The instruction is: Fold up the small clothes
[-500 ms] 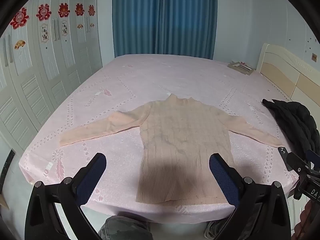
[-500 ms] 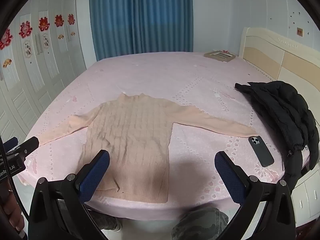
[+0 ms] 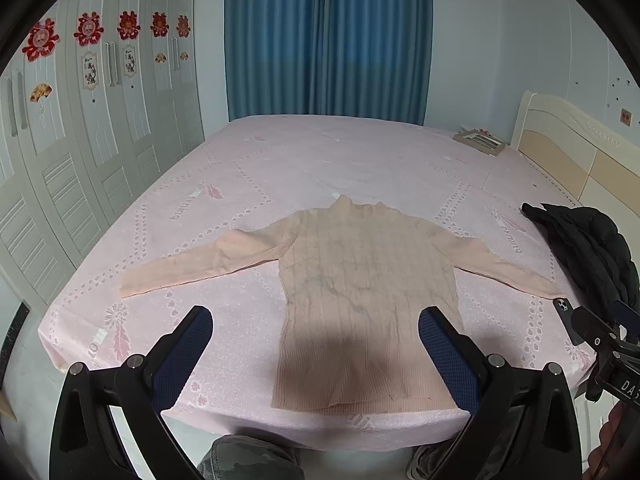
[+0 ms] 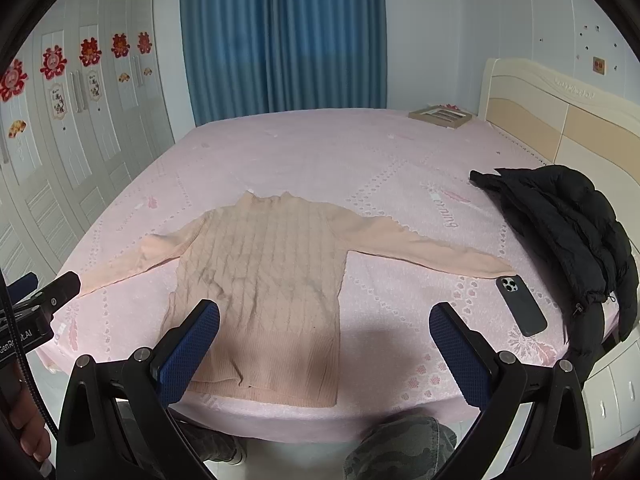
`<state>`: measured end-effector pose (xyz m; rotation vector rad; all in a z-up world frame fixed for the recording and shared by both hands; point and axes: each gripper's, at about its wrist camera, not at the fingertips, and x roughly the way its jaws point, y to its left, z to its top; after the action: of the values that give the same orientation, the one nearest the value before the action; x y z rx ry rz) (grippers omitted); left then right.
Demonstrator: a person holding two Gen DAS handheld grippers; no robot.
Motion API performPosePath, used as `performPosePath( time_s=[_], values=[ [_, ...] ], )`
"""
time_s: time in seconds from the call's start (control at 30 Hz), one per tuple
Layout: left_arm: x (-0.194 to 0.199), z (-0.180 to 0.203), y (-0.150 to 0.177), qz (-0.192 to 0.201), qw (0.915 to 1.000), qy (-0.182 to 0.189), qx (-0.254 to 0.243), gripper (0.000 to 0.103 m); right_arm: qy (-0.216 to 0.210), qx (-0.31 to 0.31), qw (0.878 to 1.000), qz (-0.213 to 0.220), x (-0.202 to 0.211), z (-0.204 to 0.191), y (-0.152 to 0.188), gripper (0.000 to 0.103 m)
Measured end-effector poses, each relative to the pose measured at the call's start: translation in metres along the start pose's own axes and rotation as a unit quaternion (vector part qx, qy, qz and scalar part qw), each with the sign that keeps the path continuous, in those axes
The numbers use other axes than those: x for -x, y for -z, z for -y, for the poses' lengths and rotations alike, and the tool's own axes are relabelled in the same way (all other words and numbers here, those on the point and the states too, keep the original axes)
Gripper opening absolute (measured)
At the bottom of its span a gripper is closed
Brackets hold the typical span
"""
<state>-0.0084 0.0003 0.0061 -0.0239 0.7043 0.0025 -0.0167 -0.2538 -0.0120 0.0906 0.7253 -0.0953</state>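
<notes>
ITEM 1 — sweater [image 3: 360,300], qty 1. Peach cable-knit w/ high collar. Lies flat on the bed [image 3: 320,160], front up, near the foot edge; hem closest to the person, collar pointing away. Both sleeves (2) spread out to the sides, roughly level w/ shoulders. Judged: laid out this way as start position for folding; no fold made yet.

ITEM 2 — left gripper [image 3: 316,340], qty 1. Jaws spread full wide, nothing between them. Hangs above the hem end, tilted down at the bed, not touching cloth. Blue pads, 2 visible.

ITEM 3 — right gripper [image 4: 324,340], qty 1. Jaws likewise wide apart, empty. Held above the bed edge, over the sweater's right hem side and bare sheet. Not touching. Judged: both held off the cloth prob. to pick grab points, likely a sleeve each.

ITEM 4 — phone [image 4: 520,304], qty 1. Dark case, camera side up, on the sheet just beside the right cuff. Judged: could get in the way of the sleeve pickup.

ITEM 5 — black jacket [image 4: 568,232], qty 1. Heaped at the bed's right edge, partly hanging over. Apart from sweater.

ITEM 6 — picture frame [image 4: 440,114], qty 1. Far corner by the headboard [image 4: 560,120].

MISC — blue curtain [image 4: 280,32]; wardrobe [image 3: 100,140] w/ red paper cutouts, 5 counted in left view.
</notes>
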Motion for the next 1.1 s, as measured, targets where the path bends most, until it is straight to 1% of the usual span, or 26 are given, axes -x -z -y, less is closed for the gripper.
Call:
performPosePath(
  time_s=[0.5, 0.8, 0.93, 1.1],
  values=[
    [0.005, -0.005, -0.001, 0.0, 1.0, -0.001, 0.001, 0.103, -0.002, 0.0, 1.0, 0.004, 0.003, 0.0, -0.001, 0.103],
    [0.011, -0.006, -0.008, 0.004, 0.9999, 0.003, 0.009, 0.103, -0.002, 0.004, 1.0, 0.007, 0.009, -0.003, -0.001, 0.103],
    [0.014, -0.004, -0.009, 0.008, 0.9999, 0.005, 0.005, 0.103, -0.003, 0.005, 1.0, 0.01, 0.013, -0.004, -0.002, 0.103],
    [0.017, -0.001, -0.012, 0.001, 1.0, 0.005, -0.001, 0.103, -0.005, 0.006, 1.0, 0.014, 0.018, -0.006, -0.004, 0.103]
  ],
)
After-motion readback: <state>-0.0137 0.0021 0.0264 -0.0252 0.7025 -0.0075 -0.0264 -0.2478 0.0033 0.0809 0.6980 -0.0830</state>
